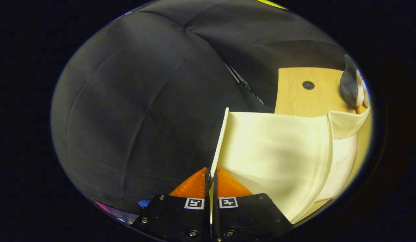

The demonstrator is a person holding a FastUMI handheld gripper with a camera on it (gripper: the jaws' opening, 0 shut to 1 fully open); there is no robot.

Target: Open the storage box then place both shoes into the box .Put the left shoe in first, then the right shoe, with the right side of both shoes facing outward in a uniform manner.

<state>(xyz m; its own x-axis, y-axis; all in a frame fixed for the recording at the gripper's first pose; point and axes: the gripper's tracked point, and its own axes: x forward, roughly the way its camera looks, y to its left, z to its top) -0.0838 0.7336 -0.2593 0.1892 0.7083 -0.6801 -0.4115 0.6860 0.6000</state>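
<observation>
1. Gripper (211, 179): fingers nearly pressed together, pinching the thin edge of the box lid (218, 144) between them; both fingers seen bearing on it from either side.
2. Lid: pale cream panel, seen edge-on, rising from between the fingers and tilting slightly toward the box body; lifted away from a closed position.
3. Storage box (278, 151): cream-coloured, lying just beside and beyond the fingers on the right-hand side; broad pale face turned toward the camera, with a raised rim line curving down near its far end.
4. Far end of box: a second pale flap or wall (347, 122) standing past the rim line; exact part not determinable.
5. Table (295, 94): light wooden surface beyond the box, carrying a small dark round hole (308, 85).
6. Shoe (350, 84): dark grey upper with pale sole, resting on the table at its far side, well apart from the fingers, beyond the box. Left or right not determinable.
7. Booth wall (137, 111): black cloth, creased, behind the lid and to the left of it.
</observation>
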